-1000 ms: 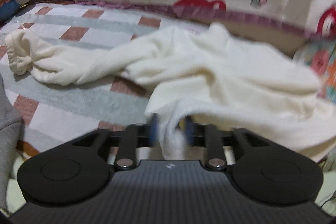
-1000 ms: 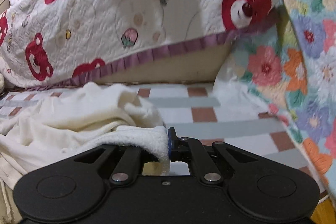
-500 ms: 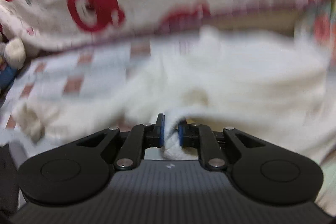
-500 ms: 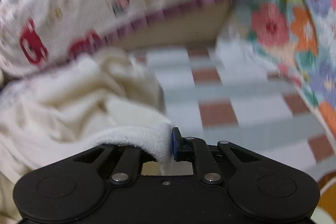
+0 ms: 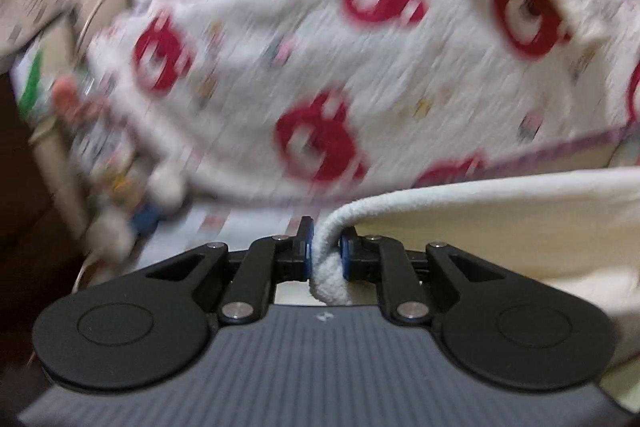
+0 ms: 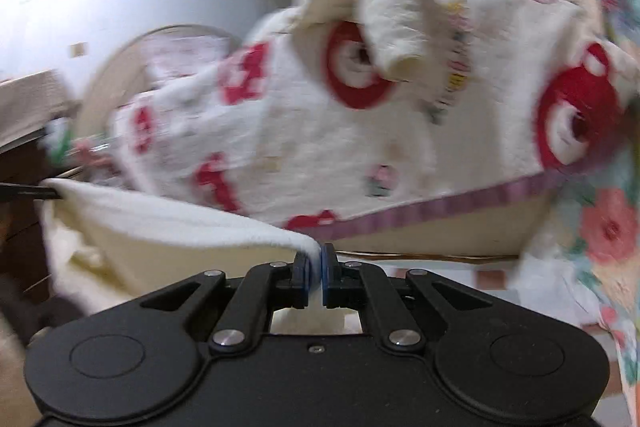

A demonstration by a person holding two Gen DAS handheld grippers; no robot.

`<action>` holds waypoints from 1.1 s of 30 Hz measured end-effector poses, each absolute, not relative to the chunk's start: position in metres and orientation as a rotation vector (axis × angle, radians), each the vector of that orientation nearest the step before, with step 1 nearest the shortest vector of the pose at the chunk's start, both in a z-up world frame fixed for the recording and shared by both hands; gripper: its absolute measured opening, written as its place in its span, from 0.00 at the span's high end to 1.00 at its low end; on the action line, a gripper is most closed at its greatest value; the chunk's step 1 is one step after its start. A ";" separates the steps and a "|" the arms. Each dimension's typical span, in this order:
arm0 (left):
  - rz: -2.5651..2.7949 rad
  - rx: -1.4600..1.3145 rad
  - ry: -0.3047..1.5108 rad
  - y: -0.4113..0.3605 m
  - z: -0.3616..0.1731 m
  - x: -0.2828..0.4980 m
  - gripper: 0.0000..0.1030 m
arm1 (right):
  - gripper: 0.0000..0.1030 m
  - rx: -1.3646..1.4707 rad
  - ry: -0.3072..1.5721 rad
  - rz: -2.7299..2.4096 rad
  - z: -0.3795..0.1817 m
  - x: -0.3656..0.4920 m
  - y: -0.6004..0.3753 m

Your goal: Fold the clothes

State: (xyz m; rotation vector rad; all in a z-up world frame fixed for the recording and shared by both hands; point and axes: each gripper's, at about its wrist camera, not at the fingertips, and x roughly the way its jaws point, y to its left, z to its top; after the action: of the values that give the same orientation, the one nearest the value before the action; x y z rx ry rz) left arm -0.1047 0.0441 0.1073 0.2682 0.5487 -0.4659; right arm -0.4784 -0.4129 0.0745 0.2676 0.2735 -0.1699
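So the thing being folded is a cream fleece garment (image 5: 500,227), and it's up in the air right now, strung between the two grippers, not lying on the bed. The hem runs as a fairly taut band from one claw to the other, with the rest of the fabric sagging below it.

Handling-wise, my read: it's thick, fuzzy and soft, no stiffness at all, so it droops wherever it isn't held. Looks light enough for two pinches, and the pile should give decent friction, so slipping seems unlikely unless the grab is shallow. The rolled edge is the sensible place to hold, and that's exactly where both claws are.

The left gripper (image 5: 325,247) has its blue pads pressed in on a bunched roll of that edge, with a fat wad of fleece poking out behind the pads. The right gripper (image 6: 317,269) is nearly fully closed, just a thin layer of the edge (image 6: 180,223) squeezed between the pads. That one looks like the thinner bite to me, so it's the one I'd worry about.

Pose: both are held up and tipped upward, pointing at the bear-print quilt (image 5: 360,87) draped across the back, with a floral blanket (image 6: 608,227) off to the right side. Everything's motion-blurred, so the hands are clearly swinging. Only a sliver of the checkered bed cover (image 6: 496,279) shows under the right claw.
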 end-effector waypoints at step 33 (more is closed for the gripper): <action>-1.102 0.378 0.789 -0.224 0.000 -0.174 0.51 | 0.47 0.557 0.529 -0.492 -0.082 -0.420 -0.465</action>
State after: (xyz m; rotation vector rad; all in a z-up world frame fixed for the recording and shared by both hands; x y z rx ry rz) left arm -0.1743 -0.2239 0.0003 0.3778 0.7892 -1.1020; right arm -0.4202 -0.4653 -0.0822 0.5567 0.5286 -0.4925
